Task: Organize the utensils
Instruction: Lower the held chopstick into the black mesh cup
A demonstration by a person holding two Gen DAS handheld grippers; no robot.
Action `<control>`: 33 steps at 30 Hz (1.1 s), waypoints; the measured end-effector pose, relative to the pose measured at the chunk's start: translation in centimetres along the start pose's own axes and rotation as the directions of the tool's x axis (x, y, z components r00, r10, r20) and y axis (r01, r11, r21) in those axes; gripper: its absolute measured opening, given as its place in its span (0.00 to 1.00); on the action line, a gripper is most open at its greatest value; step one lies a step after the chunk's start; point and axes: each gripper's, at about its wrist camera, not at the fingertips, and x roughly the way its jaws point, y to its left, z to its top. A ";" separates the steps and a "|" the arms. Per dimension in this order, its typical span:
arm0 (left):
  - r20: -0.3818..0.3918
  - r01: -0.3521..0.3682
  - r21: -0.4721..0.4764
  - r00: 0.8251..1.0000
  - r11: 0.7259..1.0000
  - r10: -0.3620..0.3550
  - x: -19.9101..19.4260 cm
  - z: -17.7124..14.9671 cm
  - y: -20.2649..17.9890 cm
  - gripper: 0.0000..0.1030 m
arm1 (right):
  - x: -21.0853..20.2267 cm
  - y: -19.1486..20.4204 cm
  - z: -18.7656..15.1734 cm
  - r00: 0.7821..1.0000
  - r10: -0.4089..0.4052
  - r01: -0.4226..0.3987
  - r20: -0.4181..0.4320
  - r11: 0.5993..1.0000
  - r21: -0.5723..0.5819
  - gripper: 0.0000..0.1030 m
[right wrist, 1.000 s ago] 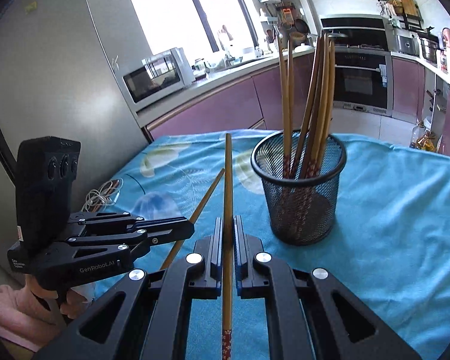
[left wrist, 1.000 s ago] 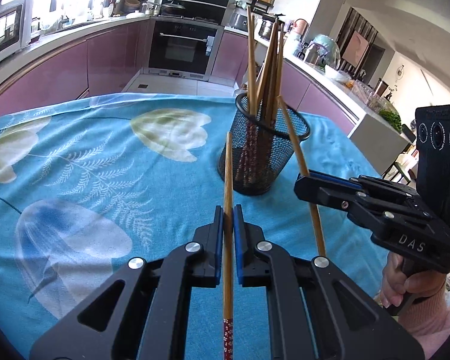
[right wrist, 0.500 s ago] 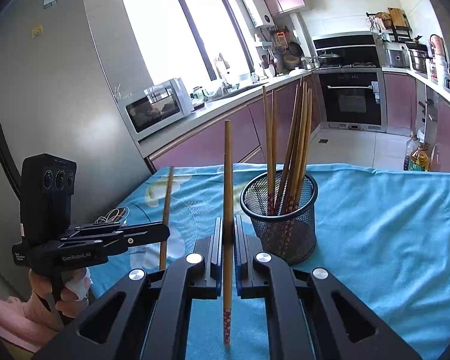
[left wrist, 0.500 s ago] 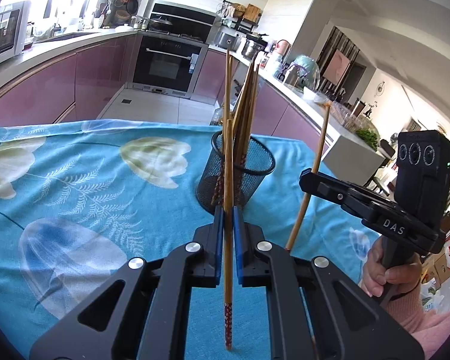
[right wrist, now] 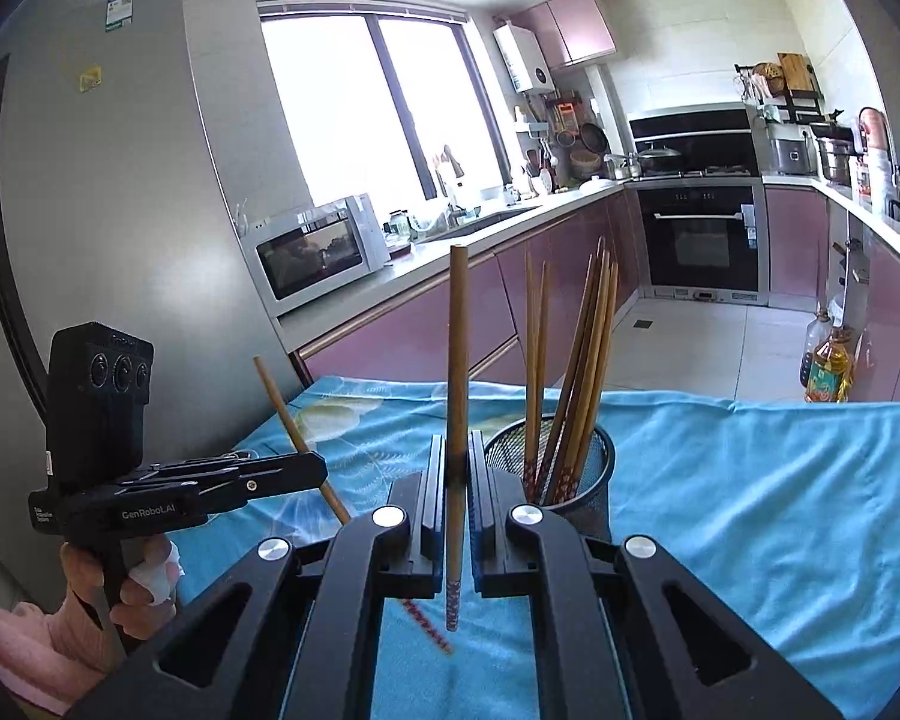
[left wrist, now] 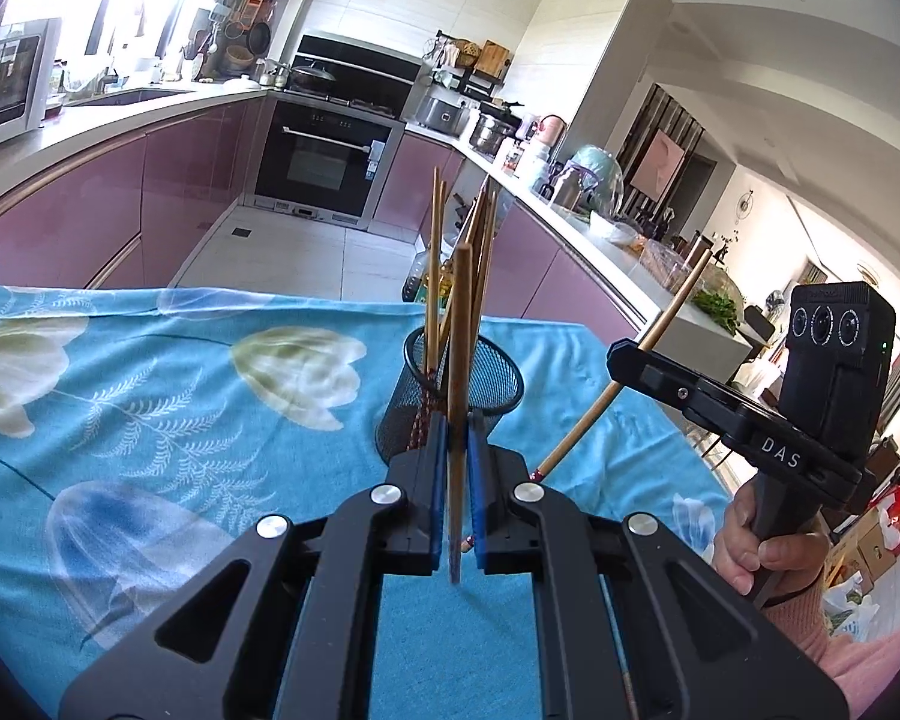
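**Two sticks in hand, cup's right there**

Going left to right: your left gripper has its jaws clamped tight on one chopstick, which stands nearly upright between them, patterned end hanging below the jaws over the blue floral desk. Straight ahead of those jaws, just past the tips, sits the black mesh cup with a bunch of chopsticks already standing in it, so most of the sorting looks done to me.

Off to the right of those jaws you can see your right gripper, jaws closed on a second chopstick that leans at a slant, top end tilted away toward the kitchen. From the right wrist view that same stick runs up straight between the jaws, with the cup just ahead and slightly right of them.

I can't spot any loose chopsticks on the cloth in either view, though the grippers block the near part. So my read: these two are probably the last ones. What's left is getting each patterned end over the rim, dropping them in, and letting go. Neither one is above the cup opening yet.
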 end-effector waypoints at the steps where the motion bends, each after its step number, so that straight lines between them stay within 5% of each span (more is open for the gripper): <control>1: 0.006 0.000 0.001 1.000 1.000 0.000 -0.1 0.3 -0.1 0.07 | -0.1 0.1 0.3 1.000 -0.002 0.002 0.005 1.000 -0.004 0.05; 33: 0.199 -0.015 0.090 0.980 0.996 -0.003 -2.6 9.3 -4.6 0.07 | -1.0 -0.7 6.9 0.992 -0.059 0.066 0.116 0.996 -0.063 0.05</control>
